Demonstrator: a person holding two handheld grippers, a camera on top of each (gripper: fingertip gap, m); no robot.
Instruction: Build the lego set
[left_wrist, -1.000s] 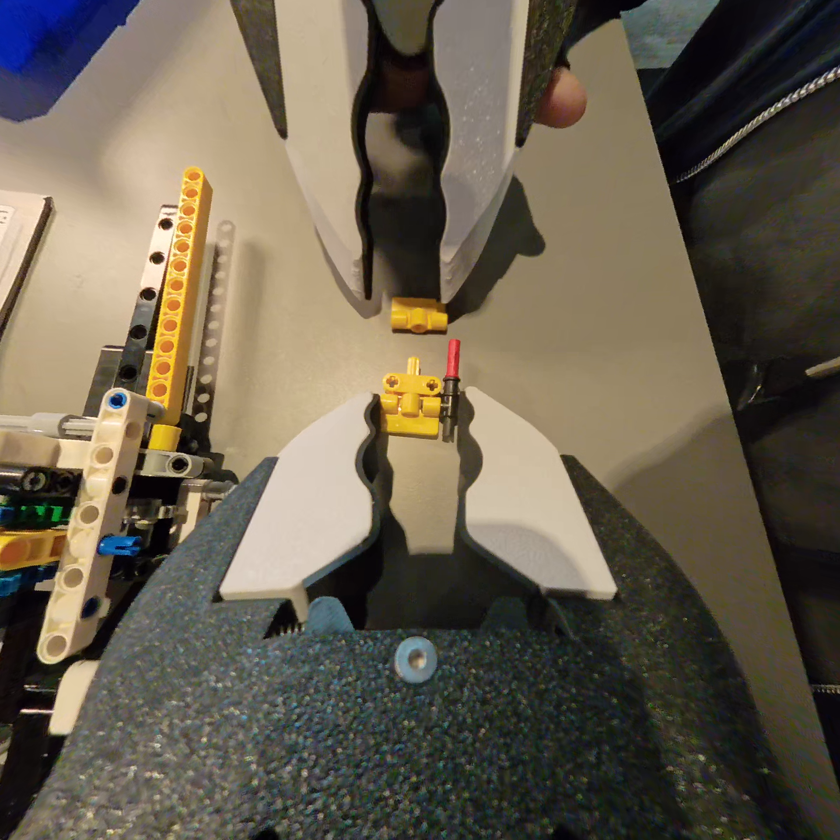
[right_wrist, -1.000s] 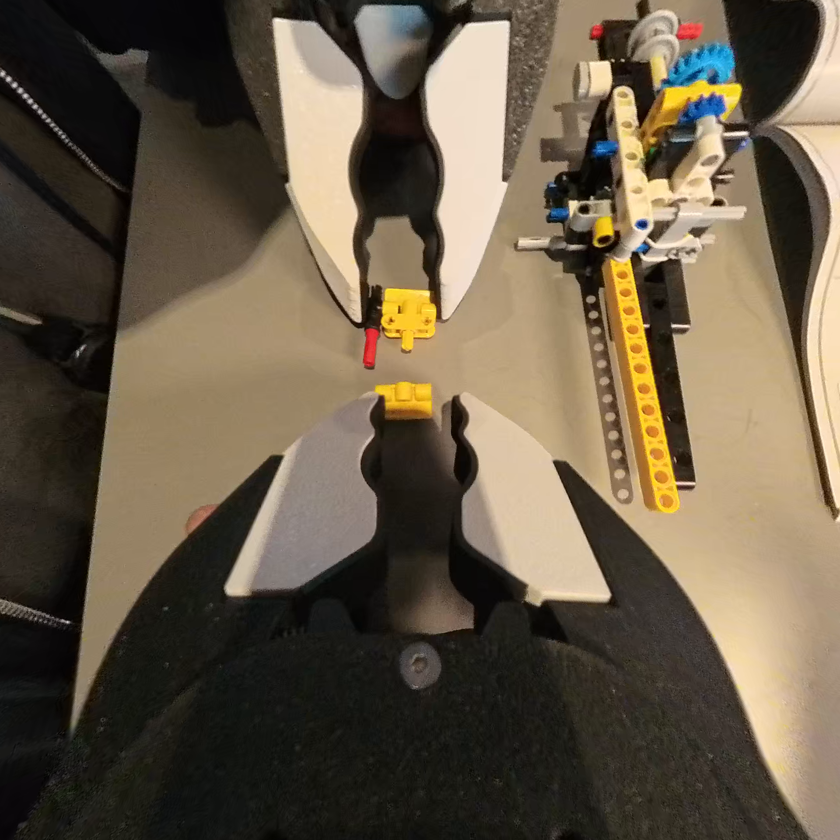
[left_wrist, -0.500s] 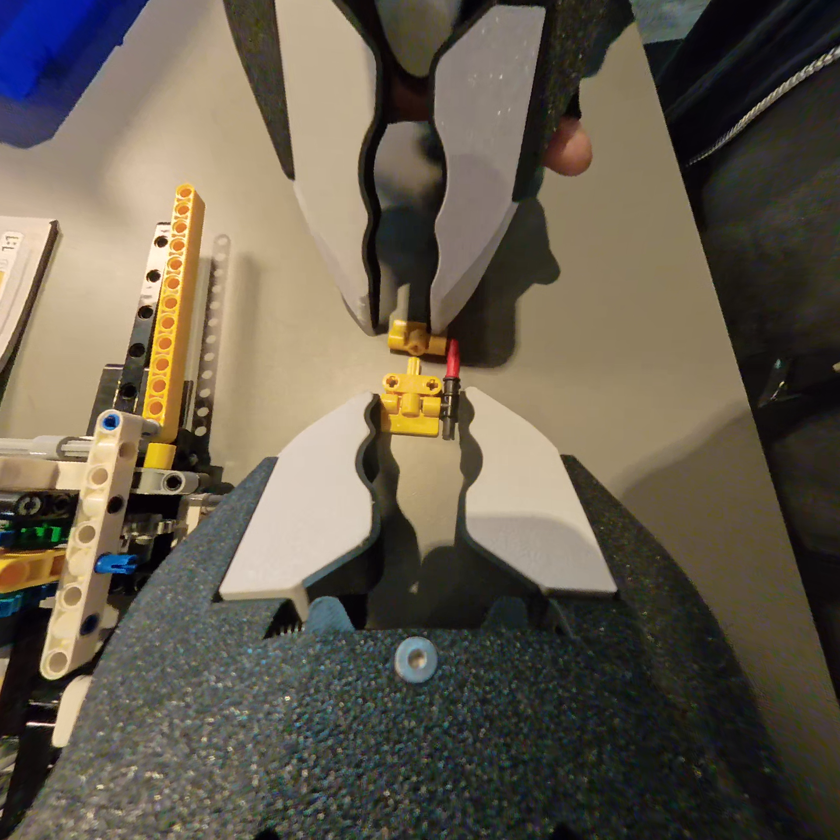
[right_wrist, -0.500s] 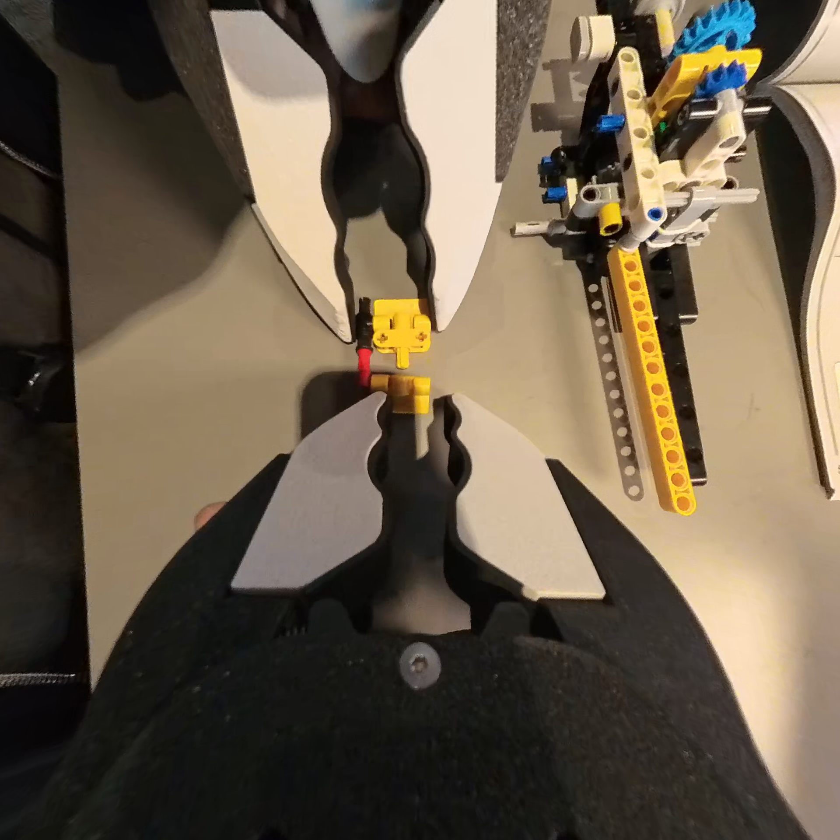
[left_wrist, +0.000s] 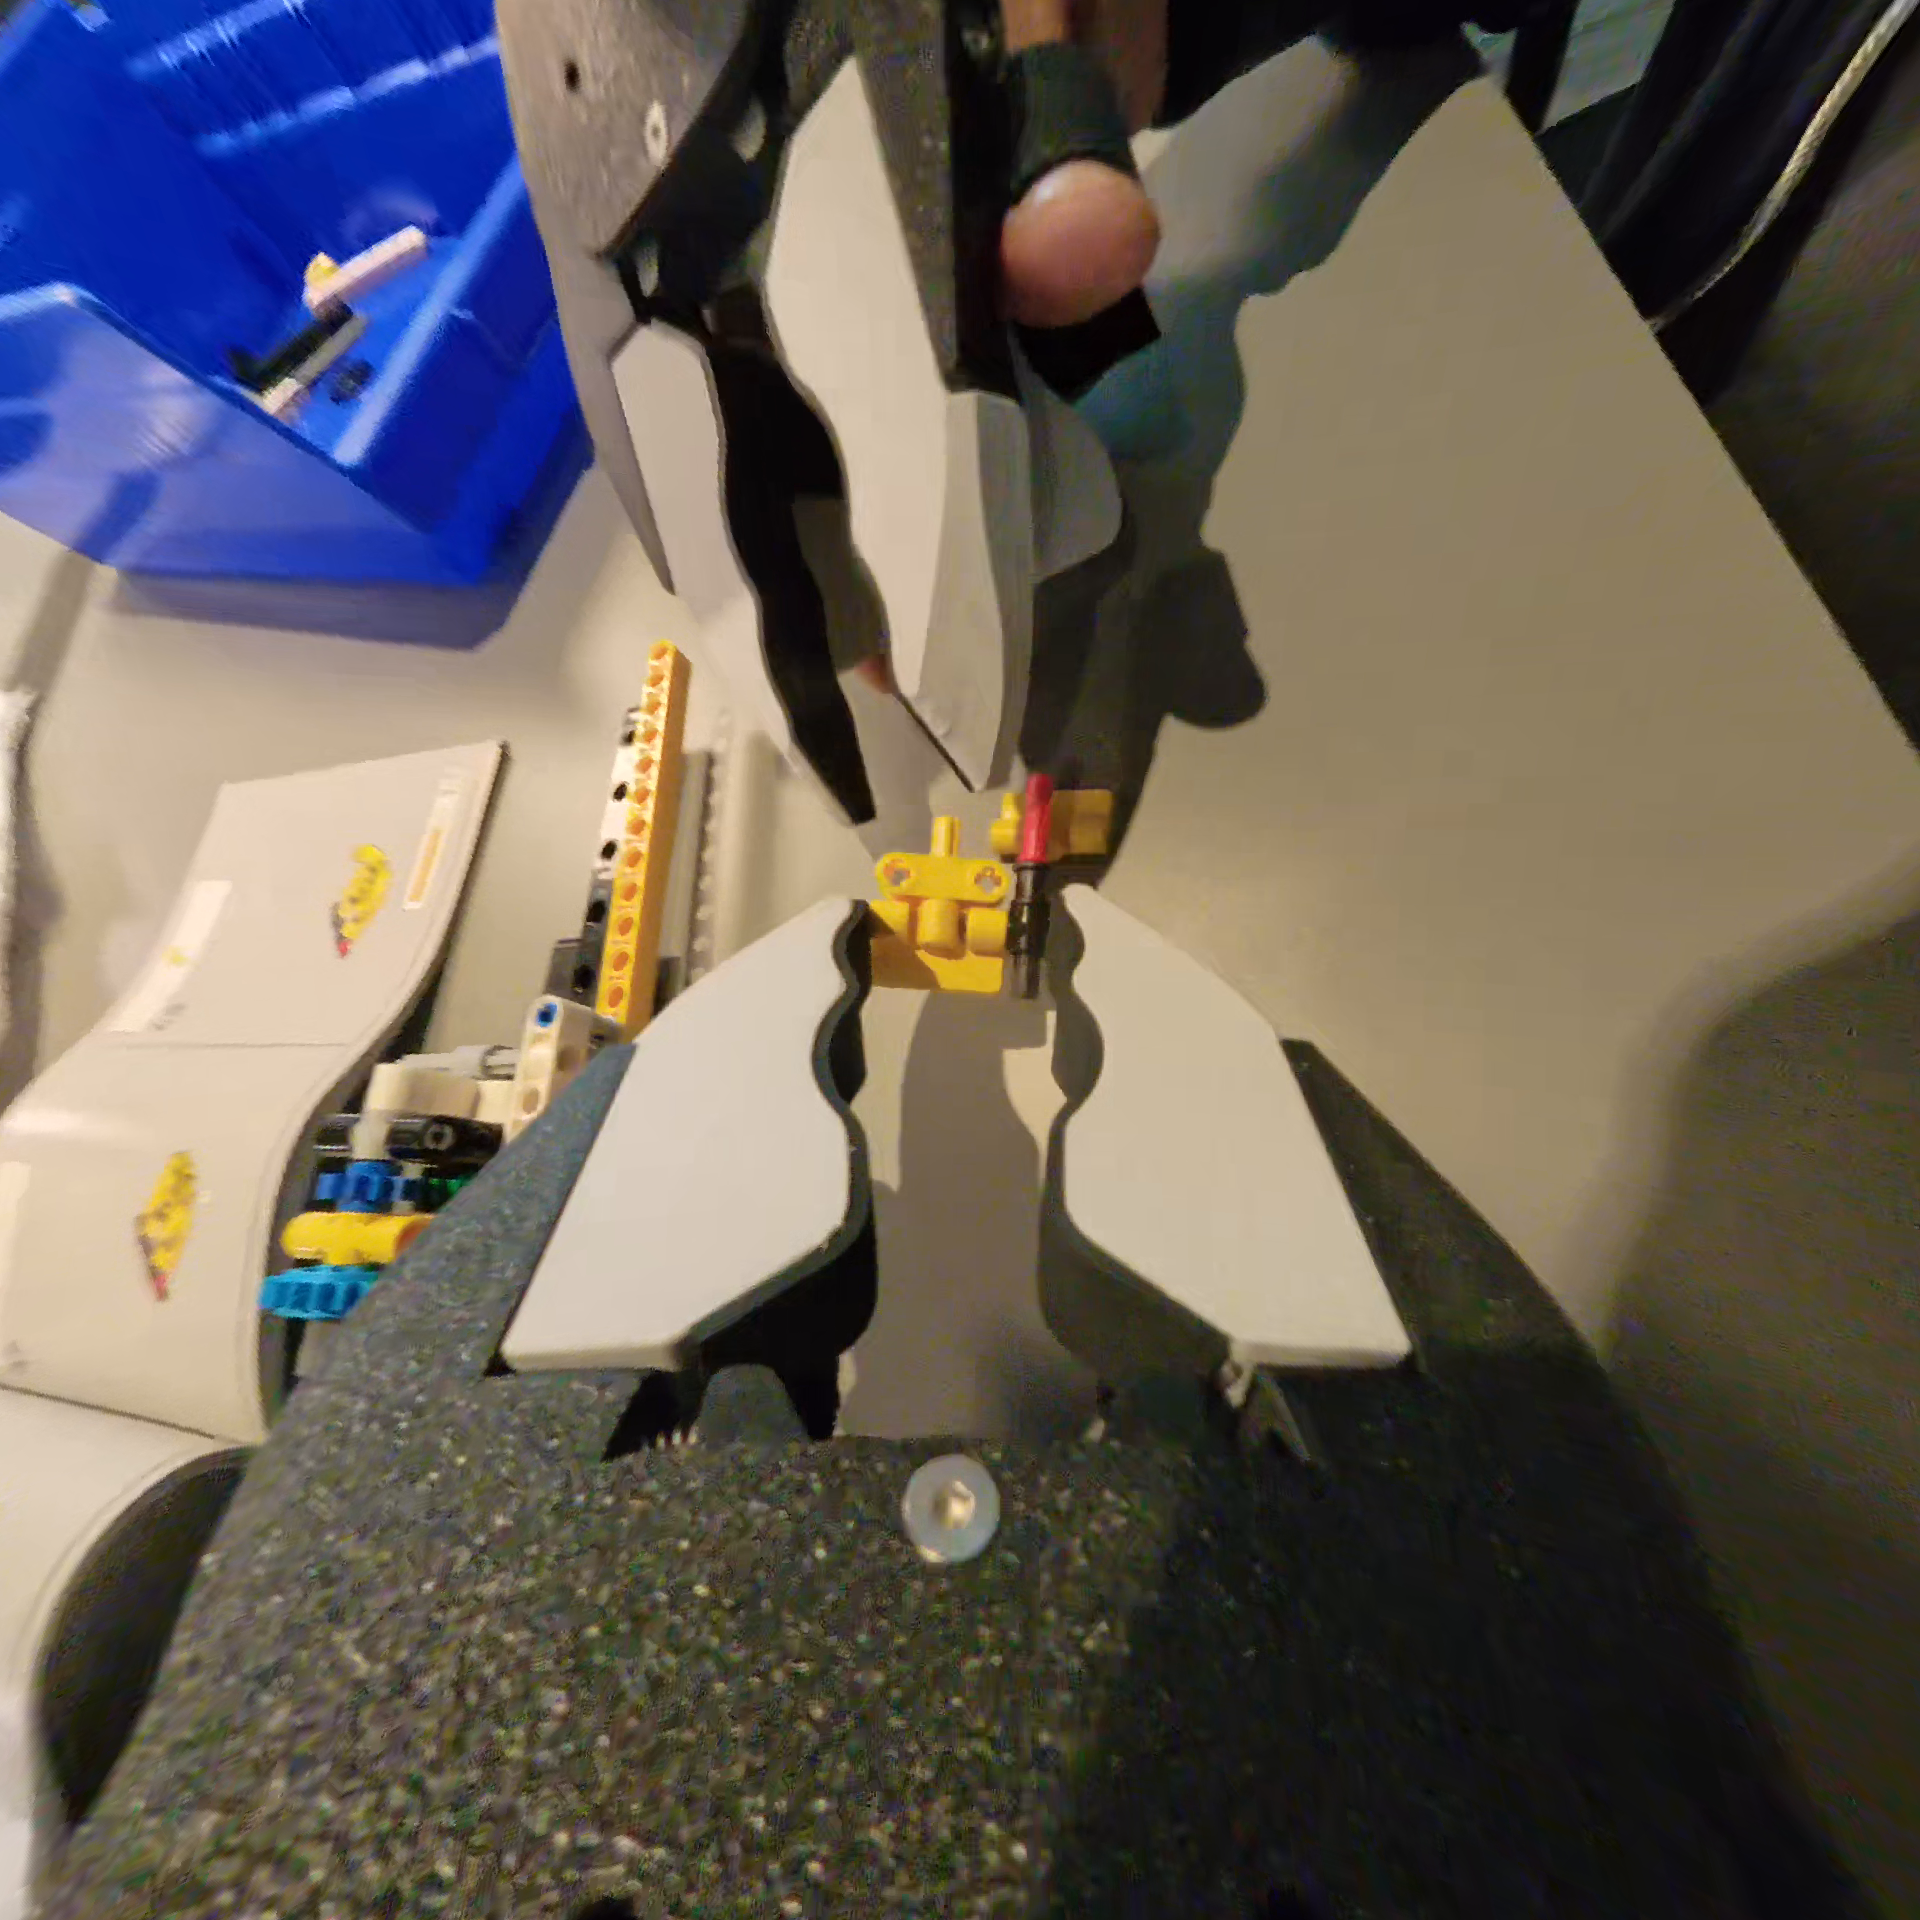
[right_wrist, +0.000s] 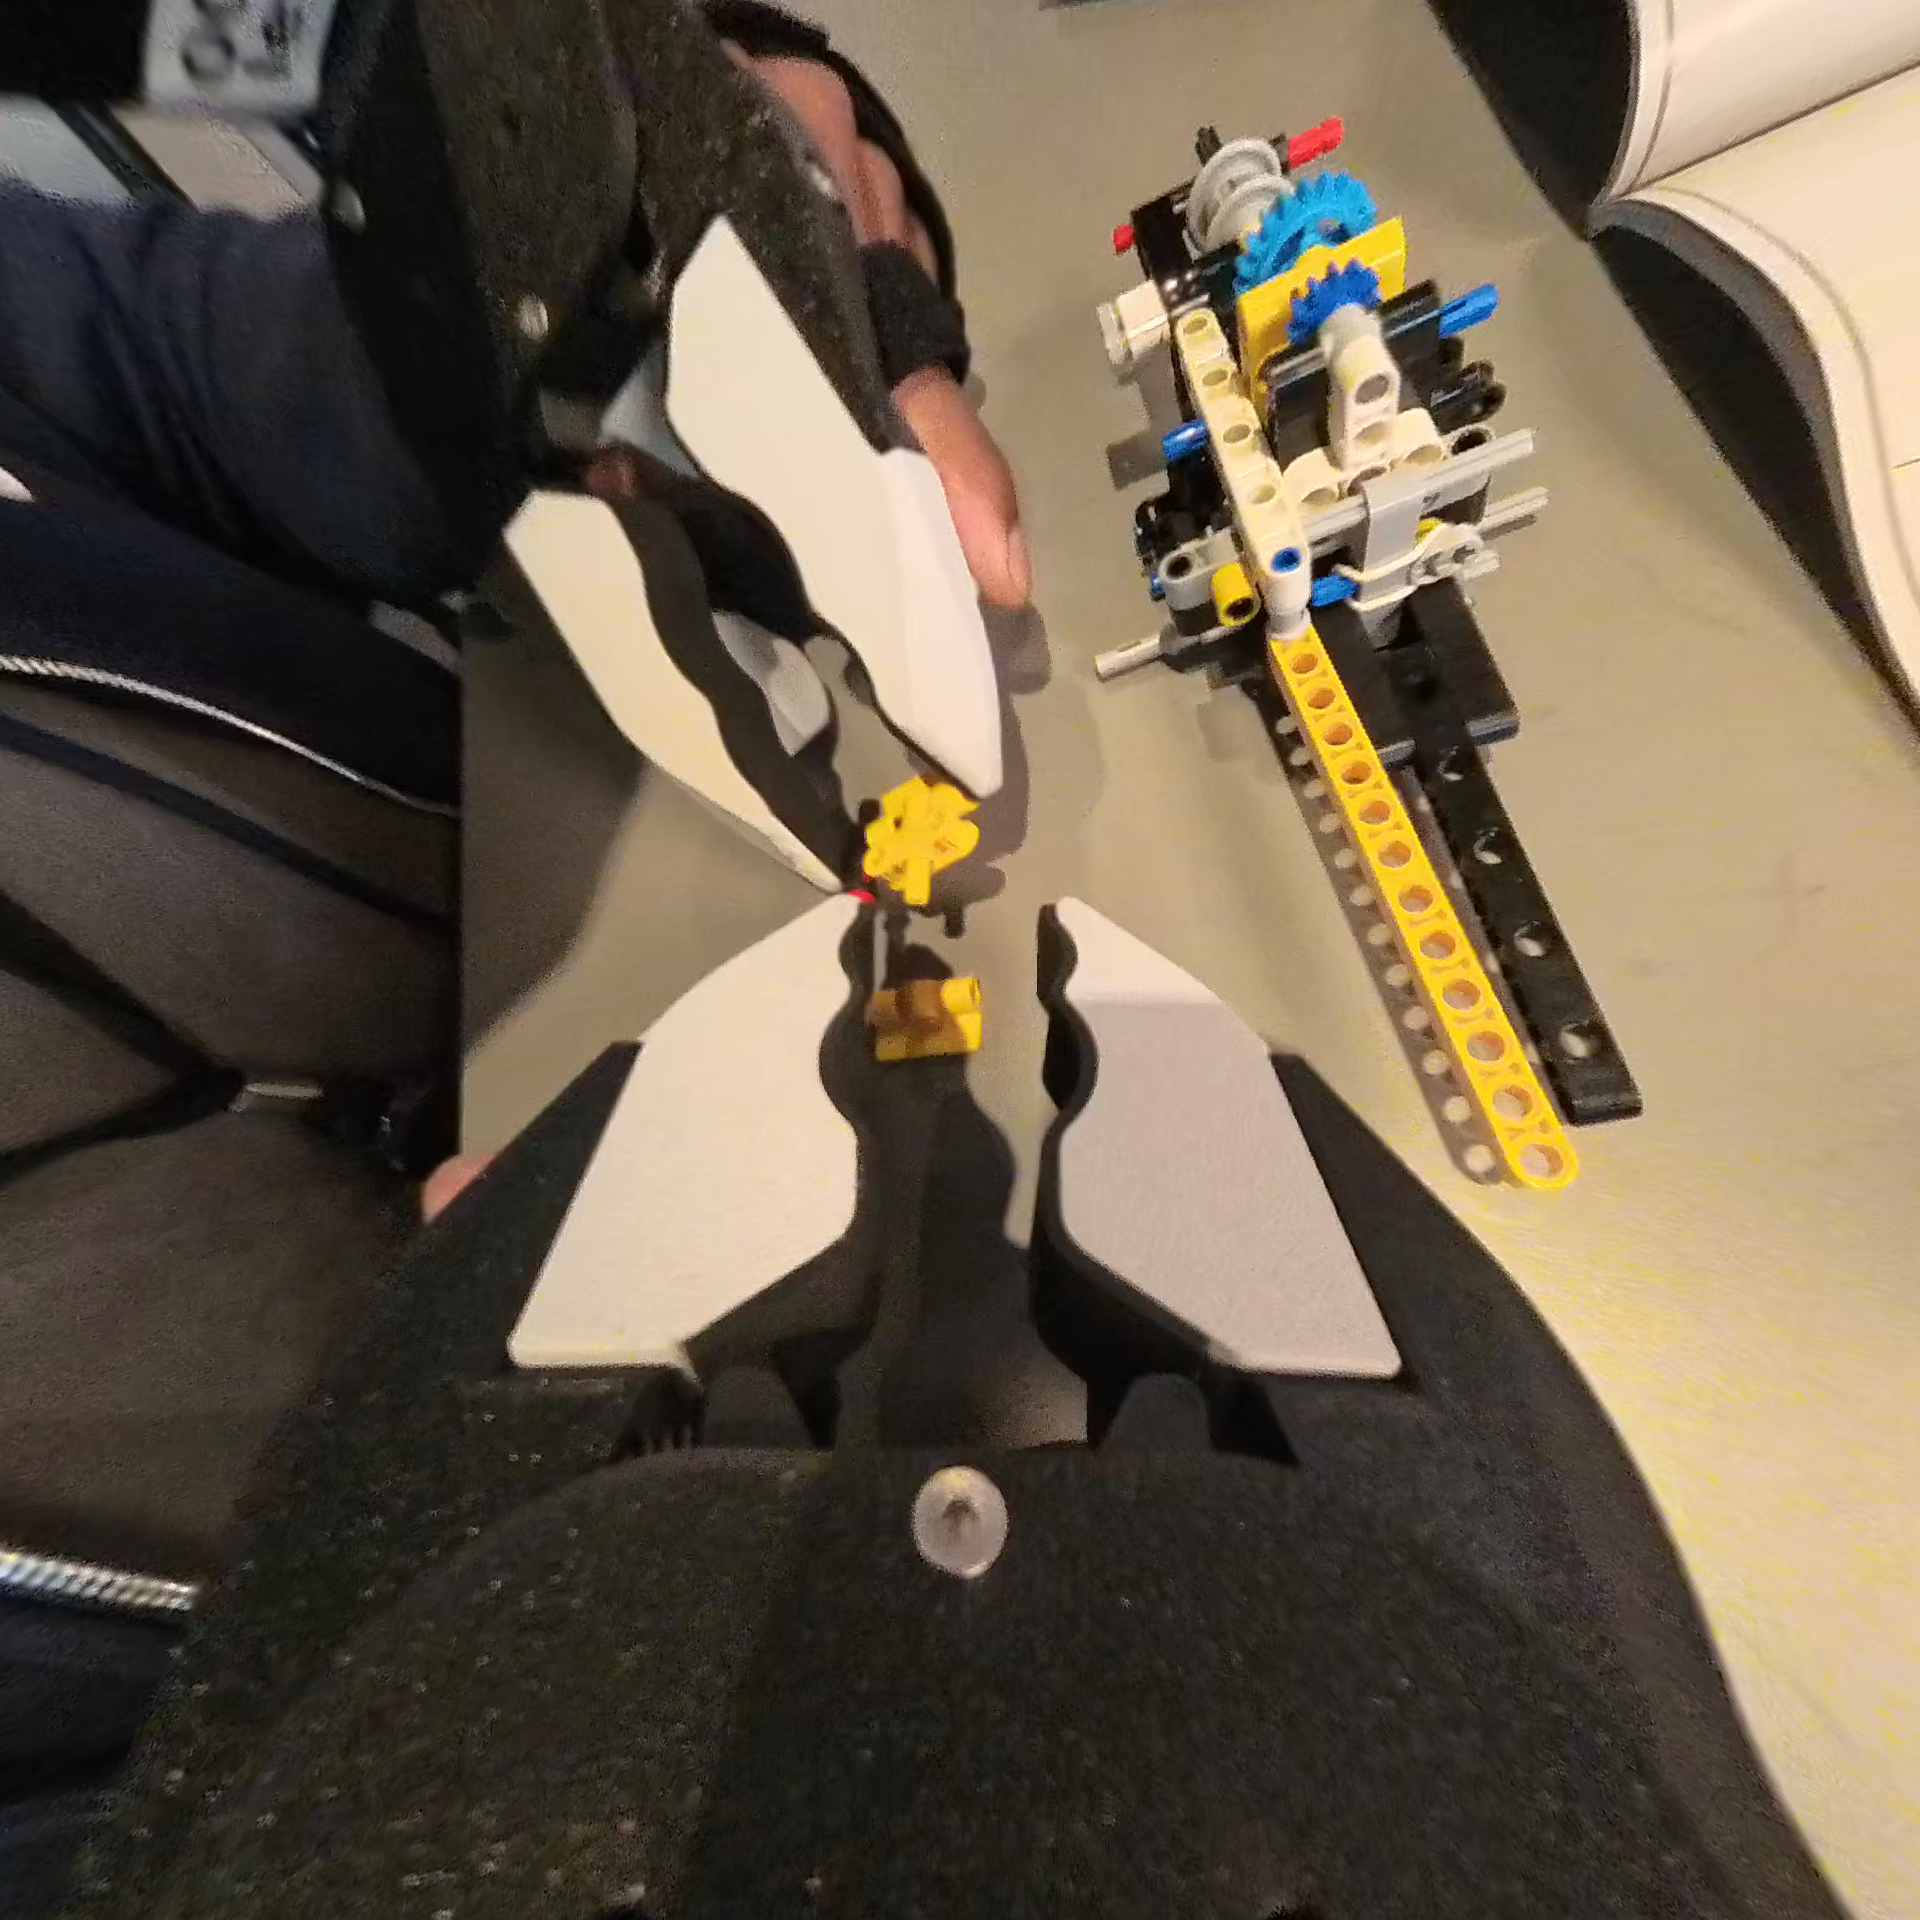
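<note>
Grey worktop (left_wrist: 1403, 623). Left gripper (left_wrist: 951, 935) fingers clamp yellow subassembly (left_wrist: 940, 935) with red-tipped pin (left_wrist: 1032, 883). Right gripper (right_wrist: 951, 925) fingers spread, empty; loose yellow connector (right_wrist: 928, 1016) on worktop between them. Risk: closing off-centre flicks connector away, or fingers collide.

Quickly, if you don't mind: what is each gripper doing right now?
Left gripper: shut on the yellow connector assembly with its red-tipped pin.
Right gripper: open, holding nothing; small yellow piece lies between its fingers.
</note>
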